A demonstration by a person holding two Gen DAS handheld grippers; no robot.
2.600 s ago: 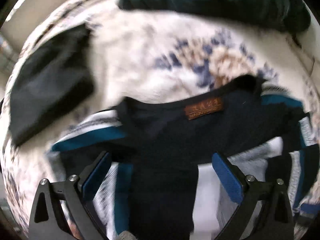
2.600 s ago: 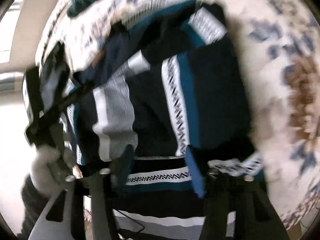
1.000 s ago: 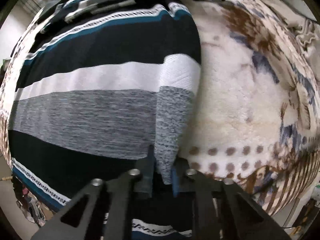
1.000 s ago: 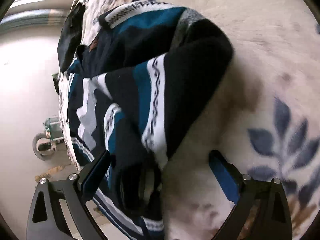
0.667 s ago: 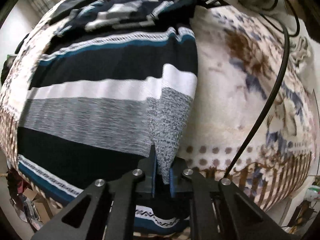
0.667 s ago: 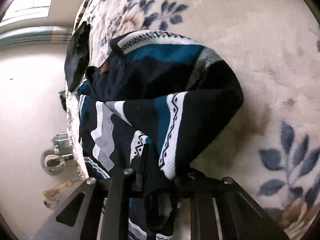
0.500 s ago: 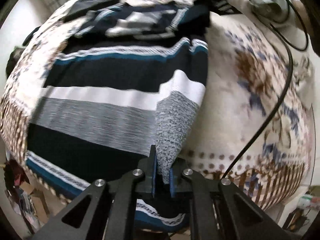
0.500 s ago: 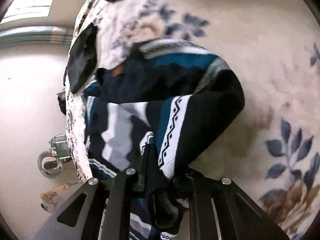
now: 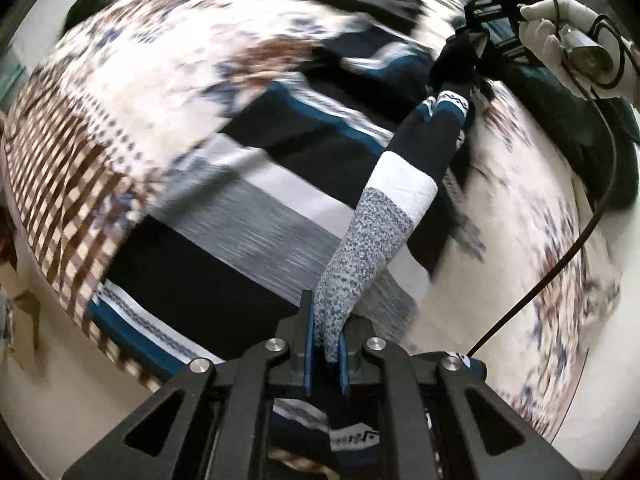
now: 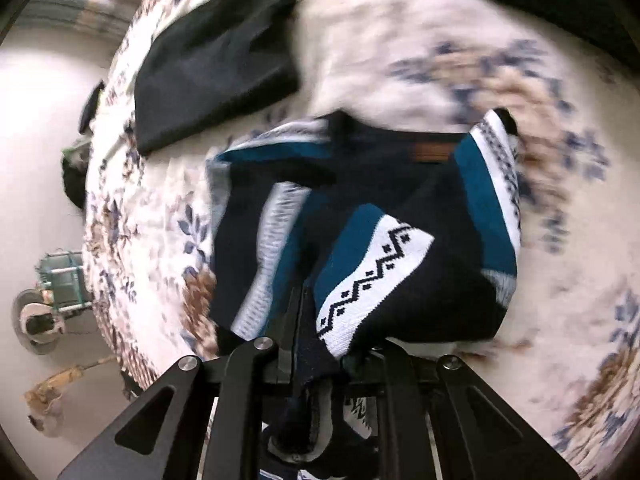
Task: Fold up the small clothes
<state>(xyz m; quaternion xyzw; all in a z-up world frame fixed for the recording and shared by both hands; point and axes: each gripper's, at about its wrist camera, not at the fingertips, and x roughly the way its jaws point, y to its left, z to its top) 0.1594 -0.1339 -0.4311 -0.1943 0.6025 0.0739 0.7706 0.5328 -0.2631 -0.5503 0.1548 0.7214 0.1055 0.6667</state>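
Since a second ago your right tool (image 10: 320, 354) has closed on the striped sweater (image 9: 256, 208), and the edge now hangs lifted between both tools. Your left tool (image 9: 326, 344) pinches the grey band (pads pressed tight). The sweater's body lies on the floral blanket (image 9: 132, 92), near a folded black garment (image 10: 216, 64).

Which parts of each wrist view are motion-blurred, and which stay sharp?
Left wrist view: the floral blanket and the flat part of the striped sweater are streaked, while the left gripper and the pinched grey sleeve stay crisp. Right wrist view: blanket and dark folded garment smear; the right gripper and zigzag band are sharp.
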